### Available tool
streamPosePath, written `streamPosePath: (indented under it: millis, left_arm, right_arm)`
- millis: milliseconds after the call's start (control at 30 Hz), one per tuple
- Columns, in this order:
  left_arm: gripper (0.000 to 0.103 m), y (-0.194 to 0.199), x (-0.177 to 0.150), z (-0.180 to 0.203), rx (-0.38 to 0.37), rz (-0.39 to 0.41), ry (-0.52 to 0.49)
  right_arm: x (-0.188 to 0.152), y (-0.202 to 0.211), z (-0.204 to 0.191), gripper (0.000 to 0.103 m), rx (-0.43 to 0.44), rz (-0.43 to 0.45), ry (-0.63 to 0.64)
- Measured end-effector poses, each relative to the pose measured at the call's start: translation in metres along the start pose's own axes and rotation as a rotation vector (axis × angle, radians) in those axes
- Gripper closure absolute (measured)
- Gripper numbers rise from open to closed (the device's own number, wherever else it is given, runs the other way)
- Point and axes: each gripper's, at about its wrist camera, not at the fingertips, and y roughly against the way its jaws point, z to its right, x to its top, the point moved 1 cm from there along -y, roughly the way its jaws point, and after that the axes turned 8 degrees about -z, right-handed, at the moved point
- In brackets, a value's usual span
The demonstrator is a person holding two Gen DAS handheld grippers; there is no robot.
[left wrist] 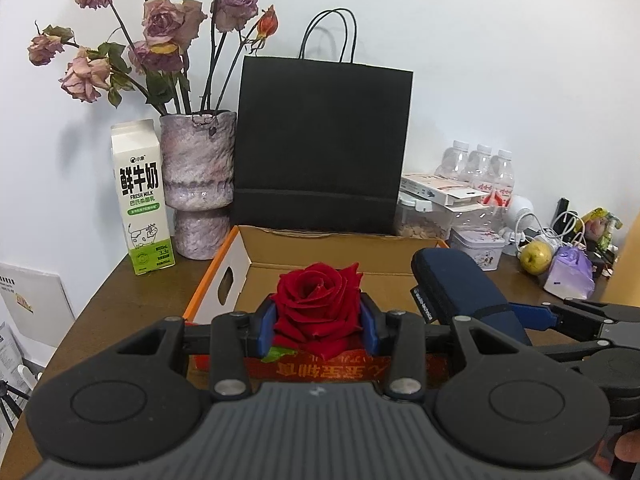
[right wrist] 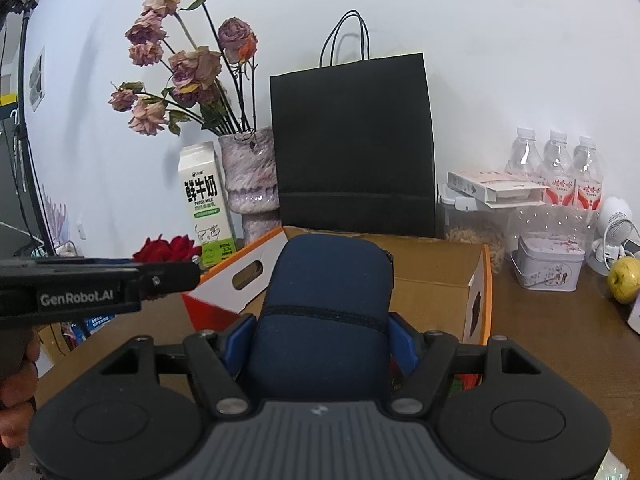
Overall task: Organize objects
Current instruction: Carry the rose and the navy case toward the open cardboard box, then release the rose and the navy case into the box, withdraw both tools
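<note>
My left gripper is shut on a red rose and holds it over the near edge of an open cardboard box with orange trim. My right gripper is shut on a dark blue pouch and holds it over the same box. The pouch also shows in the left wrist view, just right of the rose. The rose shows in the right wrist view at the left, above the left gripper's black finger.
On the brown table behind the box stand a black paper bag, a vase of dried roses and a milk carton. To the right are water bottles, a tin, a clear jar and a green apple.
</note>
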Motion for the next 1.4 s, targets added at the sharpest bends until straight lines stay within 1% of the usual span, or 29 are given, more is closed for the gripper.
streamPosePath:
  millis: [500,767,1000,1400]
  left_arm:
    - [0.061,-0.04,0.027,-0.003,0.021,-0.023,0.02]
    - [0.061,-0.063,0.032,-0.004,0.042,-0.054,0.015]
    - [0.061,-0.08,0.039,-0.01,0.066,-0.062,0.016]
    - [0.061,-0.126,0.054,-0.013,0.085,-0.104,-0.001]
  right_arm:
    - [0.038,-0.036,0.027,0.034,0.01,0.008,-0.039]
    - [0.044,-0.059,0.03,0.034,0.0,-0.009,-0.048]
    - [0.047,-0.08,0.037,0.034,-0.014,-0.027,-0.062]
    - [0.045,-0.109,0.048,0.034,-0.07,-0.054,-0.09]
